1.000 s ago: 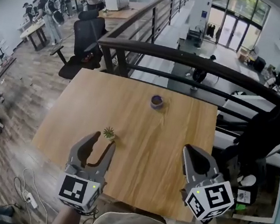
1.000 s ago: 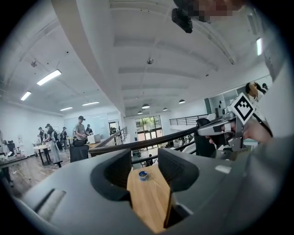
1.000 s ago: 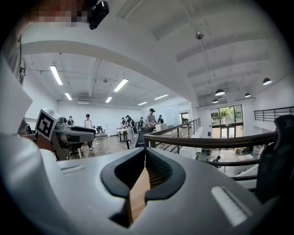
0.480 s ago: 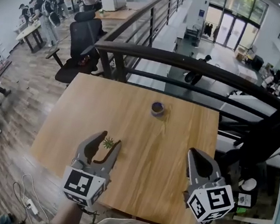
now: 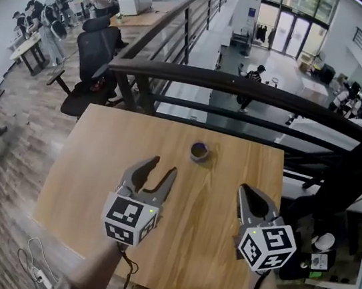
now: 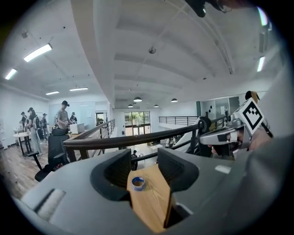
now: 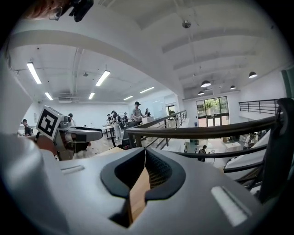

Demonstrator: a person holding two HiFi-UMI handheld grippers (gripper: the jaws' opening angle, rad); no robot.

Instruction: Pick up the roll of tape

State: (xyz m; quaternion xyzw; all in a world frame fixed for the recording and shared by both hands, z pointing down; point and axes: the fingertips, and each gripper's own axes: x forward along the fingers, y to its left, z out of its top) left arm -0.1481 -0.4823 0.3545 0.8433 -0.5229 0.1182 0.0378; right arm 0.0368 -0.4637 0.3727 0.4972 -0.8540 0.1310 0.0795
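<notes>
- Tape (image 5: 199, 151) lay flat, hole up, on the bench (image 5: 97, 162) near the far edge, nothing touching it.
- Left gripper (image 5: 163, 166) had its jaws apart and empty. Its own view framed the tape in the gap, straight ahead but still well short of it.
- Right gripper (image 5: 243, 189) had its jaws pressed together on nothing, off to the tape's right.
- Left looked the nearer and better lined up; a forward reach would probably do it.

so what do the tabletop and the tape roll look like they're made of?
Tabletop: wood or wood-look laminate, matte; light brown with visible grain lines.
Roll of tape: blue band, likely paper masking tape; brownish centre may be a cardboard core or table showing through, too small to tell.
</notes>
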